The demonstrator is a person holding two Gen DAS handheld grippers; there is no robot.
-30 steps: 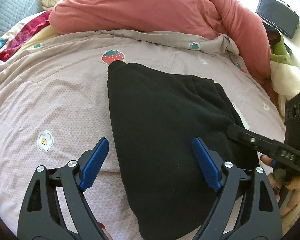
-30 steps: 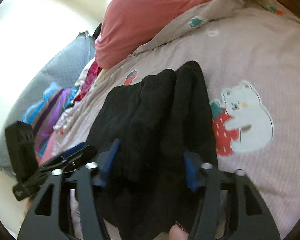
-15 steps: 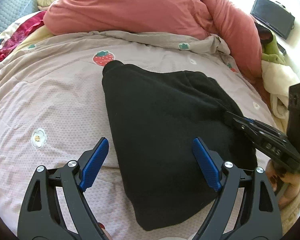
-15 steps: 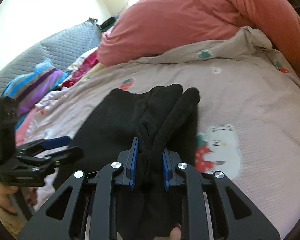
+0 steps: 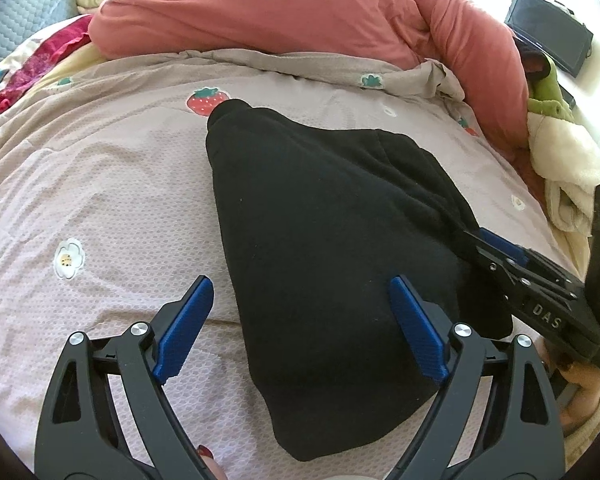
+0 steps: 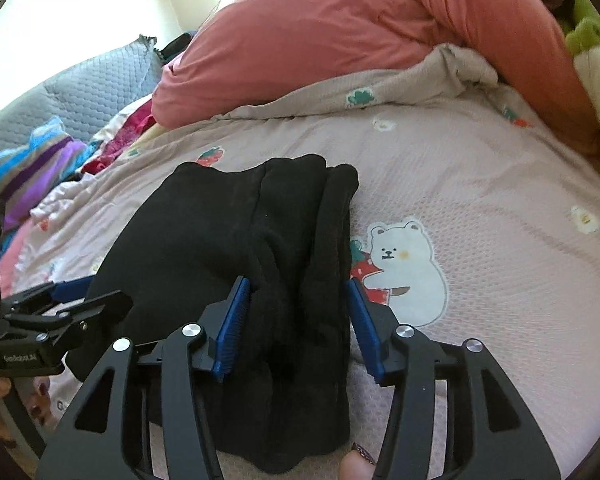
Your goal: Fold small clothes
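A black folded garment (image 5: 332, 240) lies on the pinkish printed bedspread (image 5: 100, 184); it also shows in the right wrist view (image 6: 236, 264). My left gripper (image 5: 300, 328) is open, its blue pads straddling the garment's near left edge just above it. My right gripper (image 6: 296, 320) is open, its blue pads on either side of the garment's bunched folded edge, not pinching it. The right gripper also shows at the right of the left wrist view (image 5: 496, 244), against the garment's right edge. The left gripper shows at the left of the right wrist view (image 6: 80, 296).
A large salmon-red duvet (image 5: 300, 12) is heaped across the back of the bed. Coloured clothes (image 6: 40, 168) and a grey quilted cushion (image 6: 92, 88) lie at the far left. A green and cream plush (image 5: 556, 140) and a dark screen (image 5: 548, 28) are at the right.
My right gripper closed on the garment's bunched folds half a second ago and has now opened again, letting the folds go. The left gripper stayed open and barely moved.
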